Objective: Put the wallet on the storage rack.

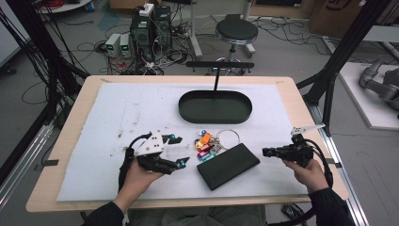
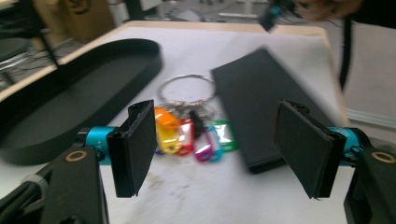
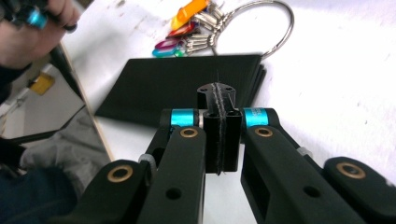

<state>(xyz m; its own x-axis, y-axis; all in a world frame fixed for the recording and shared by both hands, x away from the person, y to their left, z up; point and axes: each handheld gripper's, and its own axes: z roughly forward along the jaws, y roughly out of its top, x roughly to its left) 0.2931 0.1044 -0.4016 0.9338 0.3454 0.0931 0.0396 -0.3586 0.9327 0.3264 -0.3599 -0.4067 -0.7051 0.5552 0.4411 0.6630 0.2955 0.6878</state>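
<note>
Since nothing is gripped yet, we read each view in turn, placing things against the wallet:

High view, wallet: we see the wallet [image 1: 228, 165] flat on the white mat [image 1: 108, 122], its long axis running from near-left to far-right, the far corner aimed at the right gripper [image 1: 266, 152].
High view, keys: the keys [image 1: 209, 142] lie just beyond the wallet's far-left edge, touching or nearly so; the ring sits away from the tags.
High view, tray: the tray [image 1: 215, 116] stands empty well beyond the wallet, likely where things should go.
High view, left gripper: our left gripper [image 1: 181, 150] hovers left of the wallet, jaws spread wide.
Left gripper view, aim: our left gripper [image 2: 215, 147] frames the keys [image 2: 191, 135] and the wallet's [image 2: 261, 107] near corner between parted pads, grasping nothing; we judge it is lining up for a pick.
Right gripper view, right gripper: our right gripper [image 3: 219, 135] is clenched, pad against pad, nothing between, held clear above the wallet's [image 3: 182, 86] edge, probably to leave room.
Right gripper view, keys: the keys [image 3: 201, 28] lie beyond the wallet.
</note>
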